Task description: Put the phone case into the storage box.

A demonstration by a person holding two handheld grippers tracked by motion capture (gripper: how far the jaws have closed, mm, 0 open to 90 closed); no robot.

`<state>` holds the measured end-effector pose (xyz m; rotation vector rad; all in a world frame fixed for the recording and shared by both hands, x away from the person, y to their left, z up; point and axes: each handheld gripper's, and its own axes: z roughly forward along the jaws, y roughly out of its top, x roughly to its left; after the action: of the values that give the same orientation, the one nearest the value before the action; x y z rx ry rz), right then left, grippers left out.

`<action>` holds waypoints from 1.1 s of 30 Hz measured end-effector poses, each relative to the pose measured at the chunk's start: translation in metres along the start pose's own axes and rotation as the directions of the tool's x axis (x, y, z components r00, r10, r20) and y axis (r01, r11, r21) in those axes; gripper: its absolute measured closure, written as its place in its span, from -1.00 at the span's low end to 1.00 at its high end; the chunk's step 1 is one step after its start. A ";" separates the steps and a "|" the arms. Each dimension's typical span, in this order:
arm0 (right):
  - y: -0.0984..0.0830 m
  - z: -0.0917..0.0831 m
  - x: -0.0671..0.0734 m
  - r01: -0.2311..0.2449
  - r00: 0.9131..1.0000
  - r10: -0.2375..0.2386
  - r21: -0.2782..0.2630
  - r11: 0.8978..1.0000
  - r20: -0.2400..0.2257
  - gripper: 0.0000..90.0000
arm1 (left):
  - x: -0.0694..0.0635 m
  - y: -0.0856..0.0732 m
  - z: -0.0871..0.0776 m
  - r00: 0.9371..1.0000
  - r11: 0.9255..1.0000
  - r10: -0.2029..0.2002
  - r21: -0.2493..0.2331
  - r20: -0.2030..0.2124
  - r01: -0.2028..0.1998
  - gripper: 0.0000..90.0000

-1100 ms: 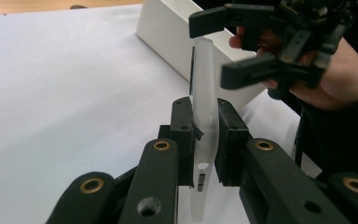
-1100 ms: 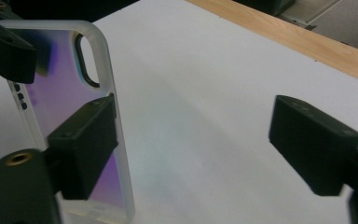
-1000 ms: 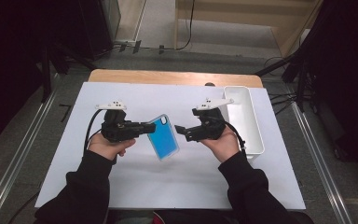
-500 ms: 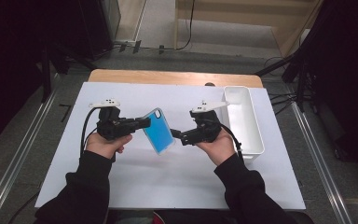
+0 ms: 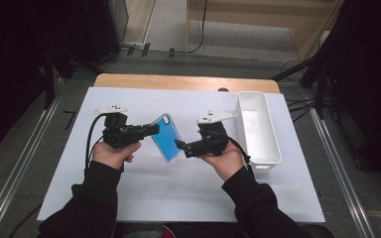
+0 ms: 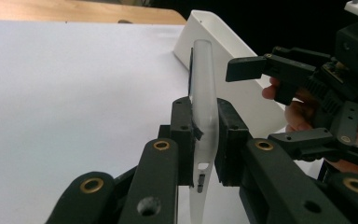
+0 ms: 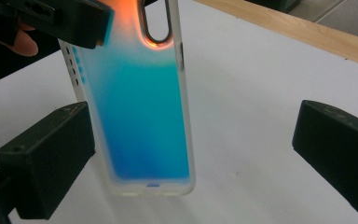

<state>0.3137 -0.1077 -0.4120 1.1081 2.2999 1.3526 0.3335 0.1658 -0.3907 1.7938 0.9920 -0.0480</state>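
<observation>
item: phone case, translucent, blue body fading to orange near the camera cutout; held off the white table cover, mid-table, between the two grippers, tilted.

left gripper: jaws closed narrow on the case's thin edge, pads pressing both faces near the cutout end; grip looked firm in the left gripper view.

right gripper: jaws stood wide, nothing pinched; case's lower end sat ahead of and between the pads w/o touching, per the right gripper view.

other: white bin, long, at the person's right, just beside the right hand; wooden table edge at the far side.

step (judged): handover in progress, left holding, right lined up to take the free lower end. poss. destination the bin, can't confirm.

next move calls for (judged): right to advance till the case's end sat between its pads, close across the flat faces, not the slippery rounded edge; left to let go only once the right had hold. risk: case slipping or twisting if released early.

markings: no brand, label or writing readable on case, bin or grippers.
</observation>
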 end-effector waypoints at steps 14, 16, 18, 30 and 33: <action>-0.001 0.007 0.018 -0.005 1.000 0.005 -0.001 1.000 0.026 -1.00 | -0.002 -0.002 0.004 0.999 0.999 -0.039 0.004 -0.001 0.039 0.76; -0.001 0.007 0.020 -0.002 1.000 0.002 0.001 1.000 0.025 -1.00 | -0.004 -0.002 0.005 0.999 0.999 -0.038 0.006 -0.001 0.038 0.76; -0.001 0.008 0.023 -0.005 1.000 0.005 0.003 1.000 0.027 -1.00 | -0.006 -0.003 0.006 0.999 0.999 -0.035 0.001 -0.001 0.035 0.76; -0.002 0.012 0.031 -0.001 1.000 0.001 0.011 1.000 0.030 -1.00 | -0.012 -0.006 0.012 0.999 0.999 -0.037 0.008 0.014 0.037 0.76; -0.002 0.013 0.032 -0.007 1.000 0.006 0.012 1.000 0.029 -1.00 | -0.014 -0.007 0.013 0.999 0.999 -0.034 0.010 0.020 0.034 0.76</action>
<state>0.2980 -0.0767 -0.4160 1.1321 2.2894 1.3182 0.3248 0.1477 -0.3954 1.7816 1.0092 -0.0922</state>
